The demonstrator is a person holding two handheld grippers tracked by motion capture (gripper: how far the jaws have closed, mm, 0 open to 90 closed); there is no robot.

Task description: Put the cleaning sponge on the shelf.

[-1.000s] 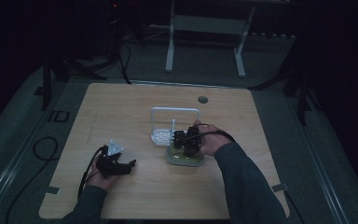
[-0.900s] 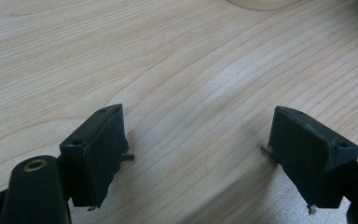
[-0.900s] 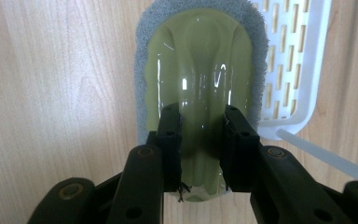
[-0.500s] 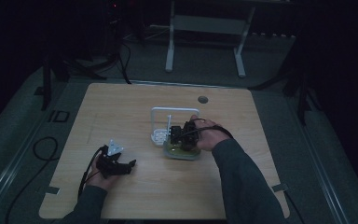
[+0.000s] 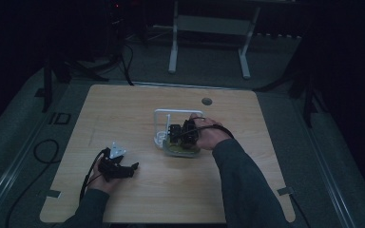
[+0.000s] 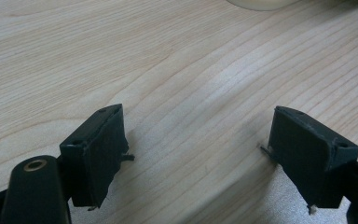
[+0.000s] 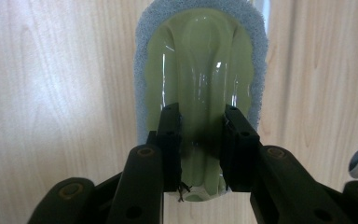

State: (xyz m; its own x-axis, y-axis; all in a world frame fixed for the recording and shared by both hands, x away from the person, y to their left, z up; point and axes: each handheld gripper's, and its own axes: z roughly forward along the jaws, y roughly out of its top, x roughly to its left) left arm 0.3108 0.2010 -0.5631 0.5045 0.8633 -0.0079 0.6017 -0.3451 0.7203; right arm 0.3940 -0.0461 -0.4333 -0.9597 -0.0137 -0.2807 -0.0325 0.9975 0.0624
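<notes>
One person worked at a single wooden table (image 5: 138, 199) with two hand-held grippers. The right gripper (image 7: 200, 135) had its two black jaws pinched on the raised middle ridge of one scrubbing brush (image 7: 200, 70), a glossy yellow-green handle edged all round by one grey-blue sponge pad (image 7: 142, 60). From above, that brush (image 5: 183, 149) lay near the middle of the table, just in front of one white wire rack (image 5: 164, 114) and touching or very nearly touching its base; which of the two could not be told in the dim light. The right hand (image 5: 211, 133) covered the gripper there. The left gripper (image 6: 198, 154) rested well apart, near the table's front left, its two jaws spread wide over bare wood with nothing between them. One round hole (image 5: 206, 101) marked the far edge of the tabletop.
</notes>
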